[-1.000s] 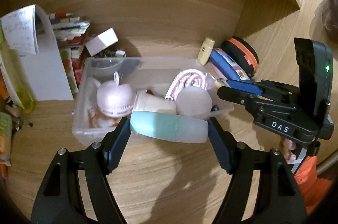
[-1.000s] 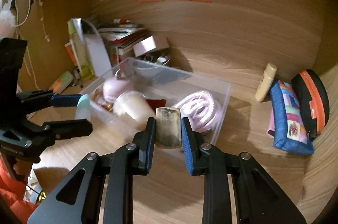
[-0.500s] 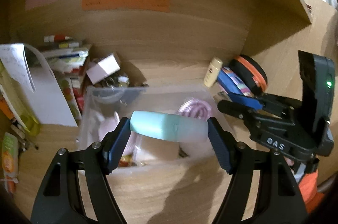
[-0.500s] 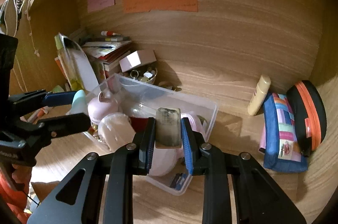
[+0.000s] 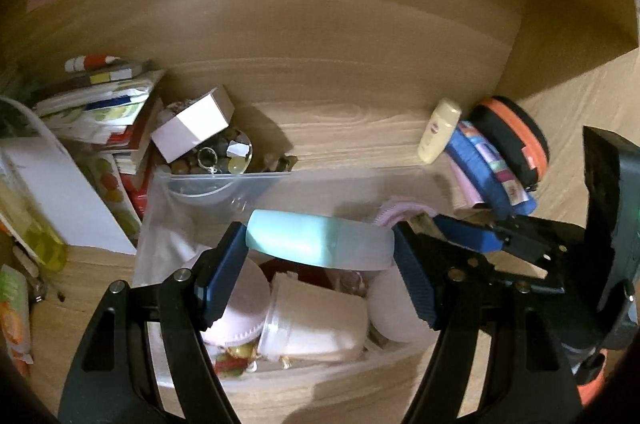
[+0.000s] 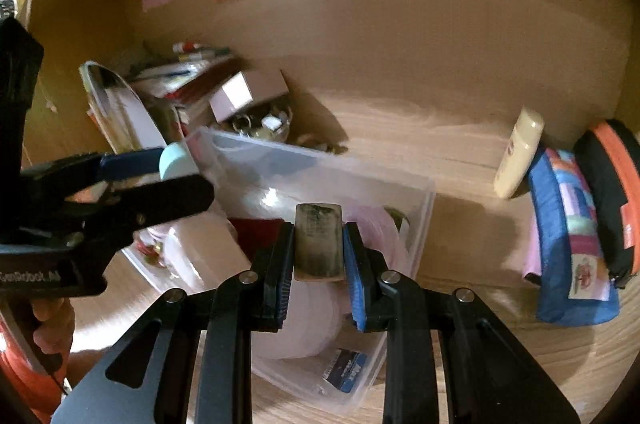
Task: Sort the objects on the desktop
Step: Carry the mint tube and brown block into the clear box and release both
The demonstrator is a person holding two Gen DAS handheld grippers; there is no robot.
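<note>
My left gripper is shut on a pale teal bottle, held sideways above the clear plastic bin. The bottle's teal end also shows in the right wrist view. My right gripper is shut on a small grey-brown flat block, held over the right part of the clear bin. The bin holds a pink round thing, a white jar, a pink coiled item and a small blue box.
A stack of books and papers, a white box and a bowl of trinkets stand behind the bin at left. A cream tube, a blue pouch and a black-orange case lean at right.
Both grippers have moved forward over the bin with their objects still held. The bin now lies directly beneath them and looks larger in both views.
</note>
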